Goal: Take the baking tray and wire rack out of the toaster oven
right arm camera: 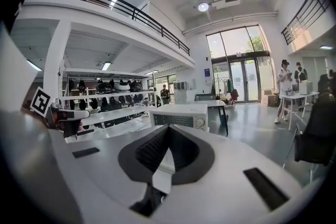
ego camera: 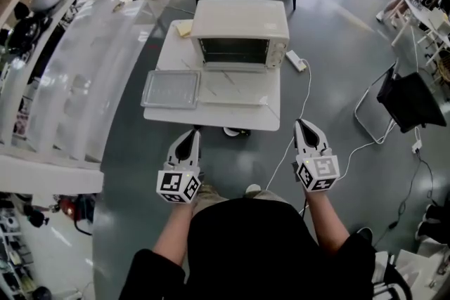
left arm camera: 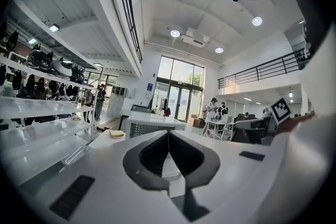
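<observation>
The black ribbed pads of the left gripper (left arm camera: 168, 134) are pressing flat against each other with nothing between them. The right gripper (right arm camera: 168, 128) is reading the same way: jaws closed tight, empty.

In the head view I'm holding both grippers level and close to the body, well apart from the white square table (ego camera: 167, 53) ahead.

On that table the cream-coloured box toaster oven (ego camera: 239, 28) is standing with its dark mouth facing me. The shallow grey rectangular metal baking tray (ego camera: 171, 89) is lying flat on the tabletop, just beside the oven's front left corner, so I'm judging it already out.

A pale flat panel (ego camera: 234, 88) is lying just in front of the oven mouth, right next to the tray. I can't tell whether that is the dropped door or the wire rack, nor whether a rack is sitting inside.

I'm expecting the tray to be thin sheet metal, light, stiff and slick, so I'm planning to pinch its raised rim at the middle of one edge rather than the smooth floor.

A wire rack would likely be light and rigid too, but prone to snagging on the side rails. I'd be gripping its front cross-wire at the centre and drawing it straight out.
</observation>
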A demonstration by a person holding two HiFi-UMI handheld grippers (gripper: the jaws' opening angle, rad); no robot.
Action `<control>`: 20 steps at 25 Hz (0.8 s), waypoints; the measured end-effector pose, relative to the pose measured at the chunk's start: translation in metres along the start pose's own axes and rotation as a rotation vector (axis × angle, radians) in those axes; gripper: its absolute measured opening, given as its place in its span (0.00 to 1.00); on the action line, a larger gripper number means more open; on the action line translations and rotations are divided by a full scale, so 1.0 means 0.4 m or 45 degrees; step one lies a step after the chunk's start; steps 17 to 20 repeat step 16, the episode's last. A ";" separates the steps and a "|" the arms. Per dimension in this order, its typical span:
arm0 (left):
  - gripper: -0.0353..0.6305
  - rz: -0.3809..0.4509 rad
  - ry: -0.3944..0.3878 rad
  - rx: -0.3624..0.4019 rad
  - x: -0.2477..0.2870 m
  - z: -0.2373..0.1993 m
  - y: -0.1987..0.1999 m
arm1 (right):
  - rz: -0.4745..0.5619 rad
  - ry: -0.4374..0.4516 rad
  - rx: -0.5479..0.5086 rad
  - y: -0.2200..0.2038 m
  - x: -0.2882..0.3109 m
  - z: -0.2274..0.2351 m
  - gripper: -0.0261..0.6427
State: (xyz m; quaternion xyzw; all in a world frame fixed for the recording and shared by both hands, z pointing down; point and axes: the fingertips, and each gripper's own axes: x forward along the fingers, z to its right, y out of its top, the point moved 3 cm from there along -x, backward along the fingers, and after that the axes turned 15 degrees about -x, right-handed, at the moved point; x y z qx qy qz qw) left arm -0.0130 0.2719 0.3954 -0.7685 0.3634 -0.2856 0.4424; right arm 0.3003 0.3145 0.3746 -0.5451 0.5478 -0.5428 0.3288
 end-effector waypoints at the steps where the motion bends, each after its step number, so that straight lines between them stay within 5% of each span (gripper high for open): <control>1: 0.09 0.006 0.008 -0.005 -0.010 -0.015 0.008 | 0.000 -0.001 0.000 0.008 0.008 -0.009 0.07; 20: 0.09 0.073 0.148 -0.063 -0.111 -0.099 -0.002 | -0.037 0.033 -0.089 0.009 0.025 -0.037 0.07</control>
